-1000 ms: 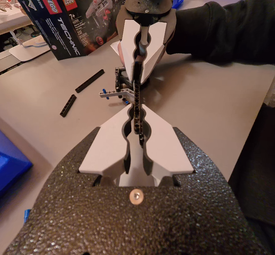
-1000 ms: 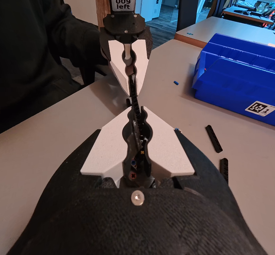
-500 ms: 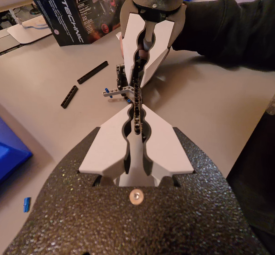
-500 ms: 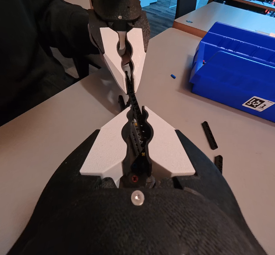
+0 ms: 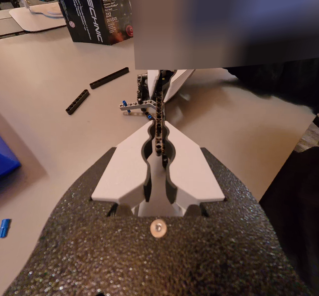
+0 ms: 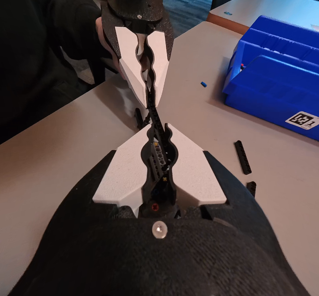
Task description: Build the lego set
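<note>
Left gripper jaws clamp the long black beam. Right gripper jaws clamp the chassis, probably bracing it for pressing the beam on

Grey table: 2 black beams far left, kit box behind, blue bin right.

We see a pale grey surface that fills most of both views. On its right side sits a big blue bin, and a white sticker with a black square pattern is on the near wall of the bin. Far behind the bin stands another table with a brown edge. In the left wrist view, a blue corner pokes in at the left edge, and a flat white board lies far off on the left.
</note>
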Available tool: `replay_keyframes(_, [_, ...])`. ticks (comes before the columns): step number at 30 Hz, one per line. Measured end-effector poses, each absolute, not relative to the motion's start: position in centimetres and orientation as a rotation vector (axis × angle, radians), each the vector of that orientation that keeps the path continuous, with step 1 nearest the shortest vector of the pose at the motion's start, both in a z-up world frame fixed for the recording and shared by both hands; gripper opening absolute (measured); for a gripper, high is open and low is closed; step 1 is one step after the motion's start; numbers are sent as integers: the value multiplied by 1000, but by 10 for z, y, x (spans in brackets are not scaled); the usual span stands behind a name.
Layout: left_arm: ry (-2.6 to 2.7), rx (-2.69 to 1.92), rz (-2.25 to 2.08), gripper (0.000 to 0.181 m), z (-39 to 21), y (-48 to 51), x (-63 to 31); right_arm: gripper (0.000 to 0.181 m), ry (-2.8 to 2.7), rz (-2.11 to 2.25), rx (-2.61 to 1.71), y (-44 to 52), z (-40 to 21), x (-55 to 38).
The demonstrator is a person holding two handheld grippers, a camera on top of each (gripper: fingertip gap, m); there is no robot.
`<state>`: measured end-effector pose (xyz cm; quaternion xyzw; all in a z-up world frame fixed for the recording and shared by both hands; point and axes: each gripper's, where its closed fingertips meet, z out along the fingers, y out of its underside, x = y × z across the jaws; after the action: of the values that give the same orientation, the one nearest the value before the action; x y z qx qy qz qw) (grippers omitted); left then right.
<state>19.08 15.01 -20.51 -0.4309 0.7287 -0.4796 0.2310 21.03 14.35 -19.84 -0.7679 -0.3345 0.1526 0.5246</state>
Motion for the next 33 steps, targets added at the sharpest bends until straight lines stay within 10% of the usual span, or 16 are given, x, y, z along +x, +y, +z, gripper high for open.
replay_keyframes(33, [1920,-1229,-1441,5,-203,147,189,8,-737,515,-1759,141,-193,208])
